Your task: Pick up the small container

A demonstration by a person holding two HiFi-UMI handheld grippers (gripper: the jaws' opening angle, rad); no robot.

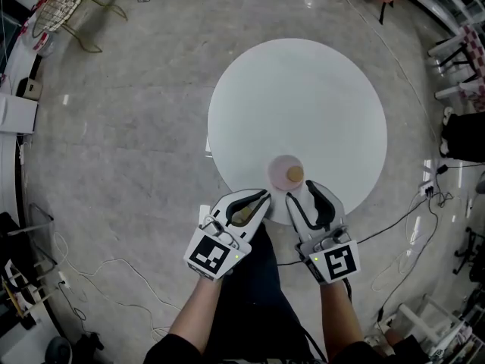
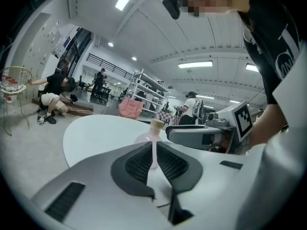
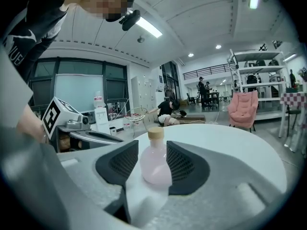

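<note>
At the near edge of the round white table stands the small container, a pink round-bellied bottle with a cork stopper, upright and just beyond your right gripper. That gripper's jaws stand wide, and its own view lines the bottle's belly up in the gap between the pads, with neither pad visibly pressing on it. Your left gripper, just to the left, has its jaws drawn almost together with nothing between them.

The bottle looks light and sits close to the rim. If one pad reaches it before the other as you close, it may slide or tip toward you and roll off the table. The curved belly could also squirt out of a grip taken too high or too low. Keep the left gripper from nudging it.
</note>
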